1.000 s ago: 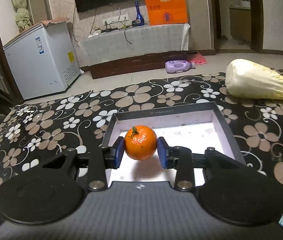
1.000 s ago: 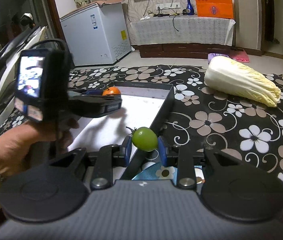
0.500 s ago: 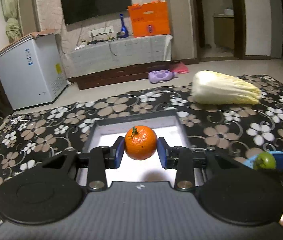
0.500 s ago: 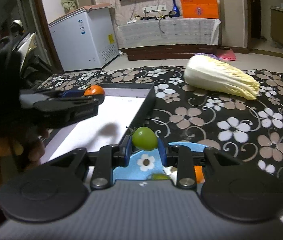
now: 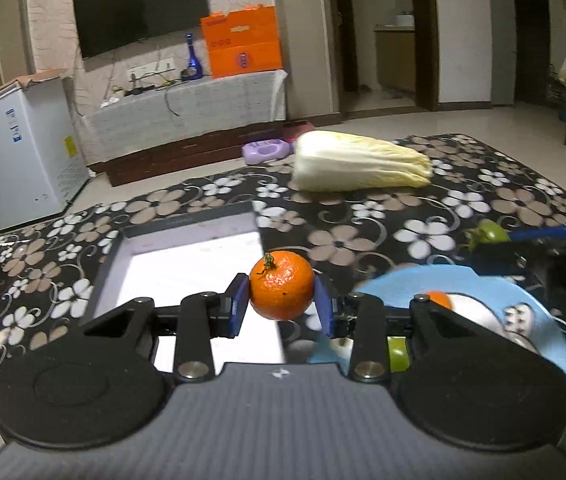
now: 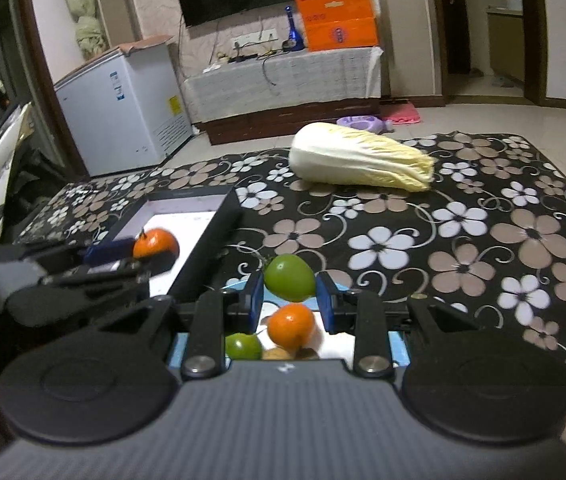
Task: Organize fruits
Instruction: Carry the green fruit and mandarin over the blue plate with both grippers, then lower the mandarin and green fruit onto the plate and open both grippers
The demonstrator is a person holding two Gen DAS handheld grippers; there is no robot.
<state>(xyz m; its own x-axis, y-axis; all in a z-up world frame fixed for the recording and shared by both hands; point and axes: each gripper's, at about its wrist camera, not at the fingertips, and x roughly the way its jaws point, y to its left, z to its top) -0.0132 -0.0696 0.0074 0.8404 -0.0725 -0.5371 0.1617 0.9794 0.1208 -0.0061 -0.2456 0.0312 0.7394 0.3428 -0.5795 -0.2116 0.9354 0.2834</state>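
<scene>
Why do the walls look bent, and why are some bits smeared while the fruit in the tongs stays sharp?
Left wrist view: the wide lens bows the doorways; the tangerine is crisp, while the blue plate is smeared. Right wrist view: the same bowing; the green fruit is sharp, the left tongs streaked; the dim room gives the tray floor a white glare.

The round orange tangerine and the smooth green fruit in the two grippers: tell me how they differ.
The round orange tangerine has dimpled skin; the smooth green fruit is glossy. The tangerine looks slightly bigger. The left gripper holds the tangerine, the right gripper the green fruit. Both keep a stem and are clamped between blue pads.
</scene>
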